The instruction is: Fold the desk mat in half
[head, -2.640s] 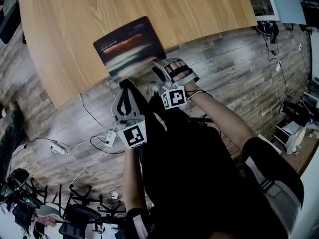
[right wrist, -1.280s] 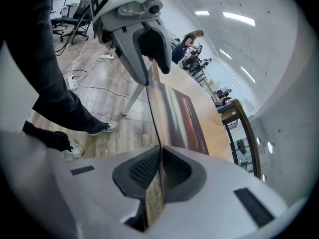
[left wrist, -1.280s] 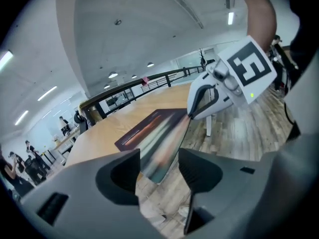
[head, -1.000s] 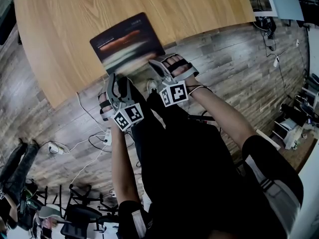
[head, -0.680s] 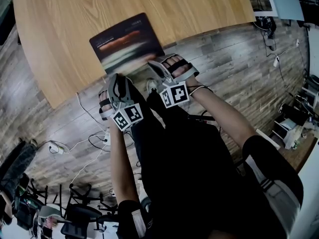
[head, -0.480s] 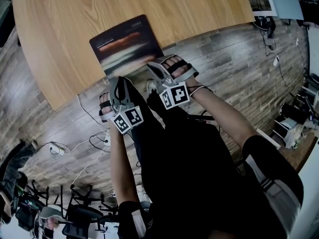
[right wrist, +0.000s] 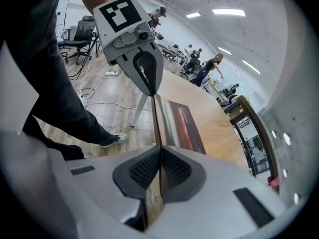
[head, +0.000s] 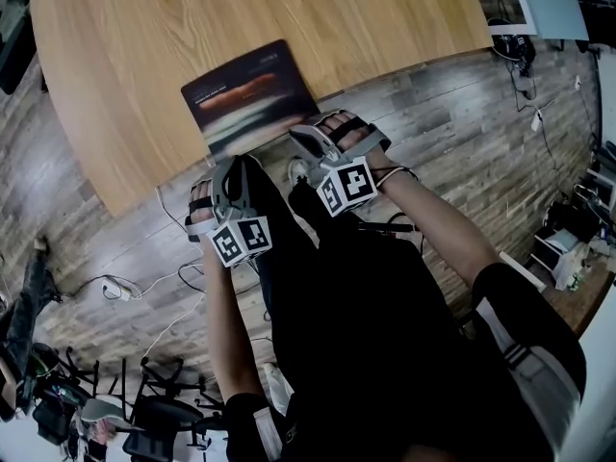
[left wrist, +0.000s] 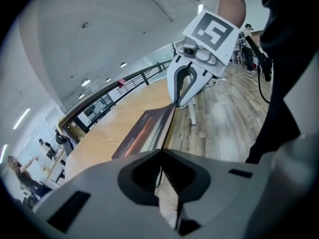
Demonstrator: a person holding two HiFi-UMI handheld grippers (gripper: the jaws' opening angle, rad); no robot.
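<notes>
Left claw (head: 239, 160): grey moulded plastic with ribbed dark pads. Its jaws are closing tight on the near-left corner of the desk mat (head: 252, 94), and the left gripper view shows the mat's thin edge pinched between the pads at the jaw line (left wrist: 162, 152).

Desk mat: thin, flexible, rectangular, with a dark face printed in blurred reddish and pale streaks. It lies flat at the near edge of the counter (head: 135, 37), its near edge level with the counter's edge and running taut from one claw to the other. The counter is light wood with visible grain and a rounded outline. Broad surface extends past the mat's far edge and to both sides.

Right claw (head: 302, 139): same build, jaws closed on the mat's near-right corner, with the edge seen clamped between its pads (right wrist: 159, 151).

Below the counter edge is grey-brown plank floor (head: 462, 133), with white cables (head: 173, 282) trailing at left.
</notes>
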